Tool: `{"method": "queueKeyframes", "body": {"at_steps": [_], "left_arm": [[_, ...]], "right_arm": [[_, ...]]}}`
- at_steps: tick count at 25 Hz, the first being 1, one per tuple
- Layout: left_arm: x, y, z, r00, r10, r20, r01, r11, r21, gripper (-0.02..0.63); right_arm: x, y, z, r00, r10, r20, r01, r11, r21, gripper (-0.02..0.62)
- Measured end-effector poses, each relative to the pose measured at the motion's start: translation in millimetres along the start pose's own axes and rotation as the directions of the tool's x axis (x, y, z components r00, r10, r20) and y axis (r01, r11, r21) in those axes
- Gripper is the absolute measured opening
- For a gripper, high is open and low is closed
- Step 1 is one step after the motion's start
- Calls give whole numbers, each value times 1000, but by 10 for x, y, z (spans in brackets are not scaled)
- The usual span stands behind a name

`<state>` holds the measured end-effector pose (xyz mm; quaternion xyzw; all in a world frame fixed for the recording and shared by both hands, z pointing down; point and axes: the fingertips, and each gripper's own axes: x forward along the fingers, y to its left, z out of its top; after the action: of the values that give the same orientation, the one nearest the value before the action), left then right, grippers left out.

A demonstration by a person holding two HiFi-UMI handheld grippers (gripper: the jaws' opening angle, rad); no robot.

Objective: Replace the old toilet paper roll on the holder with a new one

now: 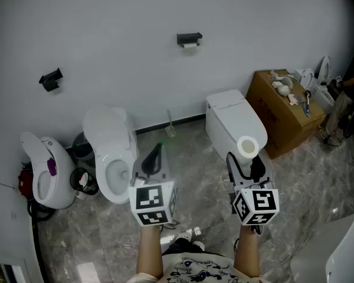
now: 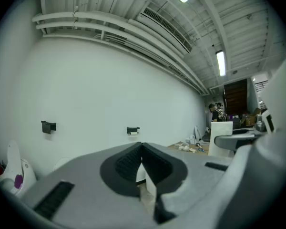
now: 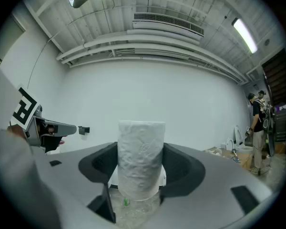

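Left tool [image 1: 156,155]: nearest, low in the head view and left of centre; its jaws are pressed together and it points level at the far wall [image 1: 118,28].
Right tool [image 1: 246,158]: just to the right of it, level too; its jaws are spread wide and pinch the new roll [image 1: 248,147] from both sides.
New roll: white, full and upright between the right tool's pads [image 3: 181,163], held off the floor. From above it shows against the near end of the right toilet [image 1: 230,114].
Holder [image 1: 189,38]: black, fixed high on the far wall, between the lines of the two tools and well apart from both.
Old roll [image 1: 190,46]: small and white, hanging just under the holder.
Second holder [image 1: 51,79]: black, on the same wall, far to the left.
Right toilet: white, lid shut.
Middle toilet [image 1: 112,152]: white, lid raised against the wall, just left of the left tool.
Left toilet [image 1: 47,170]: white with a purple patch, at the far left.
Cardboard box [image 1: 286,114]: brown, just right of the right toilet, with small things on top.
Floor [image 1: 189,158]: grey marbled tile.
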<state>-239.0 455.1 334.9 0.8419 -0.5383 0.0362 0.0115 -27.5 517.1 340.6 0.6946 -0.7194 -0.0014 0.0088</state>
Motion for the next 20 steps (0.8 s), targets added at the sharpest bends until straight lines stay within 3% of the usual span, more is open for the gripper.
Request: {"method": "queueKeyframes", "body": {"at_steps": [15,20], "left_arm": [[44,178,7,999,39,-14,-39,999,-11,3],[106,273,56,999,27,22,-28,999,22,6]], "right_arm": [[106,90,60,1000,14,13,-14,1000,-2,296],[225,168,33,1000,5,9,-5,1000,-11,296]]}}
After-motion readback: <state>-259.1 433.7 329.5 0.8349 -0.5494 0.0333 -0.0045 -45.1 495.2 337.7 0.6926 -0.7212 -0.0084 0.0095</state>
